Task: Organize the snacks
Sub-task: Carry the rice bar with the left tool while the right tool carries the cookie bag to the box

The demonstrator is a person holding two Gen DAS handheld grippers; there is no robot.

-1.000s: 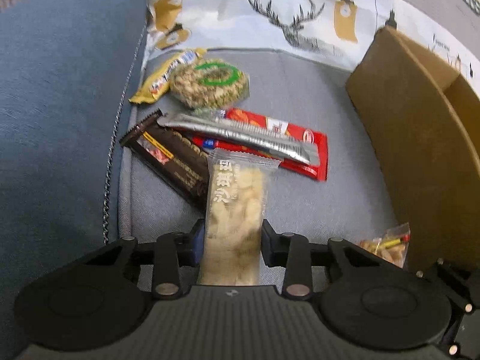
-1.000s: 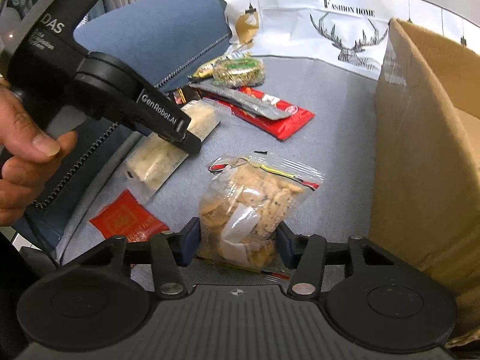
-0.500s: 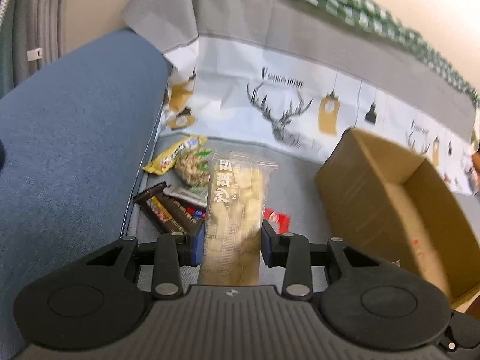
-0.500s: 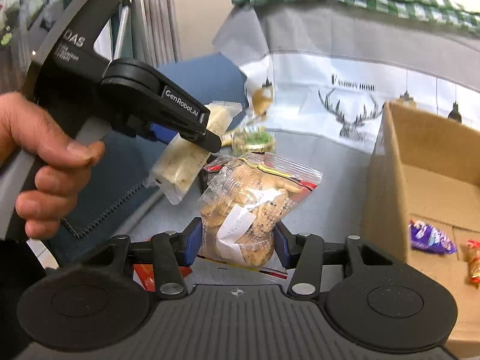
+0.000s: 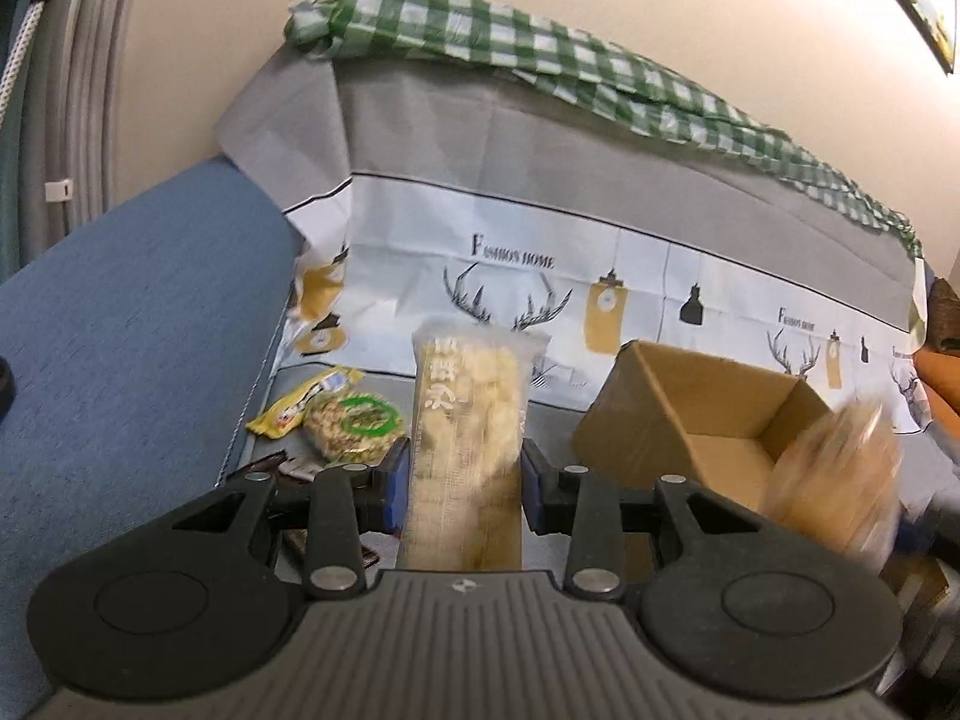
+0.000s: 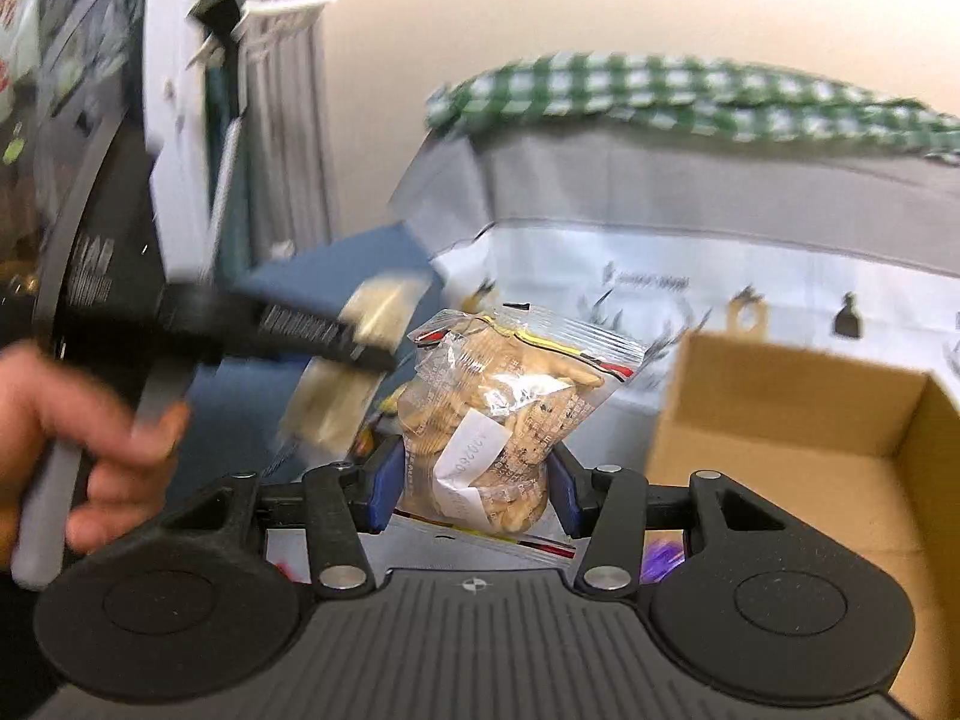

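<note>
A long pale snack pack [image 5: 465, 420] is clamped between the blue pads of the left gripper [image 5: 465, 471], its length running straight out ahead of the fingers, so that it is held up off the seat for carrying. In the same way a clear zip bag of biscuits [image 6: 492, 420] is pinched near its lower end by the right gripper [image 6: 474, 489], the sealed top standing up and away from the jaws; both tongs are thus closed on a load, neither being free. Both packs appear to be held aloft because a transfer to the cardboard box [image 5: 708, 414] is in hand, judged from the task. The box lies ahead and to the right of each gripper, its open top turned toward them, and a purple wrapper [image 6: 660, 561] is seen inside it just past the right tongs. Left of the left tongs, further off on the grey seat, a green-labelled nut cake [image 5: 354, 426] and a yellow bar [image 5: 303, 402] are left unsorted. Beyond everything, the deer-print cover [image 5: 510, 282] and a green check cloth [image 5: 540, 54] are draped over the backrest.
</note>
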